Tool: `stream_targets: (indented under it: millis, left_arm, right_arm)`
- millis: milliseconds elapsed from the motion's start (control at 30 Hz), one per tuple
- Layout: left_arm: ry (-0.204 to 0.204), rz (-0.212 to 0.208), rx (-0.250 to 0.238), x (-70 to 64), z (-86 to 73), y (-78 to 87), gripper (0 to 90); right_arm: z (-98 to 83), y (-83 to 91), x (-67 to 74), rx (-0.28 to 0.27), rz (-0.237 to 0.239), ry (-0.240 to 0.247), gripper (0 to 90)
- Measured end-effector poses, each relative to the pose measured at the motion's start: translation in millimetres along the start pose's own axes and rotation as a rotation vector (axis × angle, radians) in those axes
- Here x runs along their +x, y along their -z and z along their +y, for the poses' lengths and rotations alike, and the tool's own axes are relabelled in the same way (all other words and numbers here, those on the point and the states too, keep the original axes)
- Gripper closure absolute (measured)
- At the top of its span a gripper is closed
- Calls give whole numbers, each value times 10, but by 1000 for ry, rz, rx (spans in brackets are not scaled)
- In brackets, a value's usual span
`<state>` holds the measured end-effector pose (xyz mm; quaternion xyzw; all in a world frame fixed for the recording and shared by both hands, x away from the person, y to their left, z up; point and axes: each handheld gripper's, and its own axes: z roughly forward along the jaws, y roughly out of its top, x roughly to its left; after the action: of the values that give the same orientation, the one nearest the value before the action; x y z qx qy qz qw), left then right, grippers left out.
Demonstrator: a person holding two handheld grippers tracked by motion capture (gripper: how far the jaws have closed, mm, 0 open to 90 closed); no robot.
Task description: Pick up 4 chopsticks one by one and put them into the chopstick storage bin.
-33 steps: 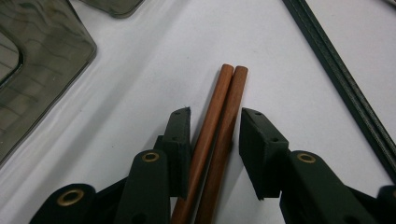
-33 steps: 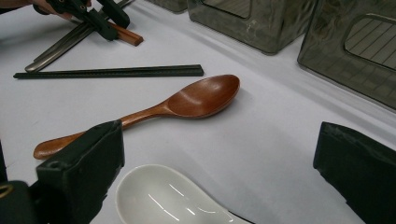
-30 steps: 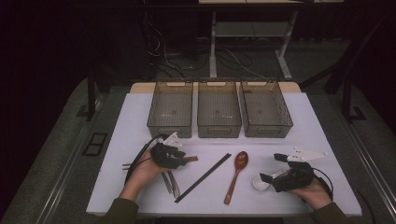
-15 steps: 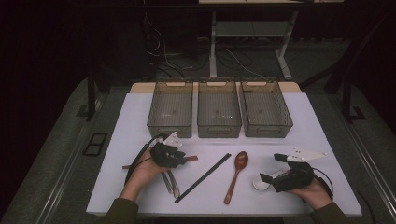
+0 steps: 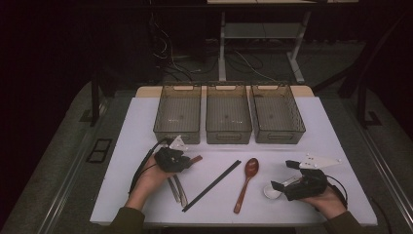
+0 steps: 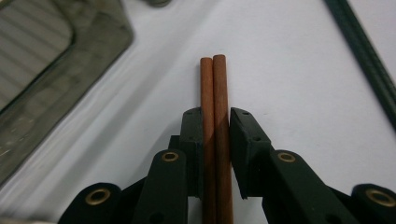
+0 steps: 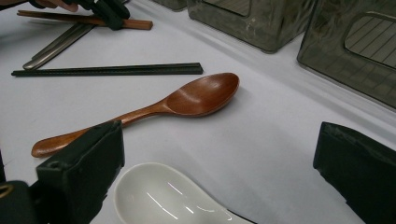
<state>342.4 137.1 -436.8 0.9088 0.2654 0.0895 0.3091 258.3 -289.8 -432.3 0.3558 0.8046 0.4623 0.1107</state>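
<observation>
left tool (image 6: 215, 140) closing on wooden chopsticks (image 6: 214, 93) | right tool (image 7: 219, 172) wide open, apparently empty

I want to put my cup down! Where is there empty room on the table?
Bare white patches: left of the left bin, right of the right bin, and between wooden spoon and white spoon. Crowded near the steel chopsticks and black chopsticks.

We see brown chopsticks (image 6: 215, 140) cut off below, white spoon (image 7: 163, 198) handle cropped, bins (image 7: 355, 51) clipped at the frame edge.
</observation>
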Motion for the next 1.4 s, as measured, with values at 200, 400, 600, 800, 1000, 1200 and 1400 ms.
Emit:
stream_targets:
  millis: [200,400,600,800,1000,1200,1400]
  left_arm:
    - [39,24,-1,39,-14,9,742]
    - [66,1,-23,67,-19,29,697]
    - [101,-20,-82,86,-27,147,605]
    - [142,-38,-148,103,-141,351,537]
    - [137,-29,-171,95,-307,526,496]
    - [136,5,-176,90,-473,645,481]
    - [139,12,-188,130,-597,718,568]
  right_arm:
    - [0,-4,0,0,1,2,18]
    - [0,-3,-1,0,1,1,18]
    - [-1,4,-1,1,1,3,18]
    - [-3,7,0,1,-1,6,18]
    - [-3,6,5,1,1,7,18]
    - [-3,3,8,3,2,8,18]
    - [-3,3,6,2,3,7,18]
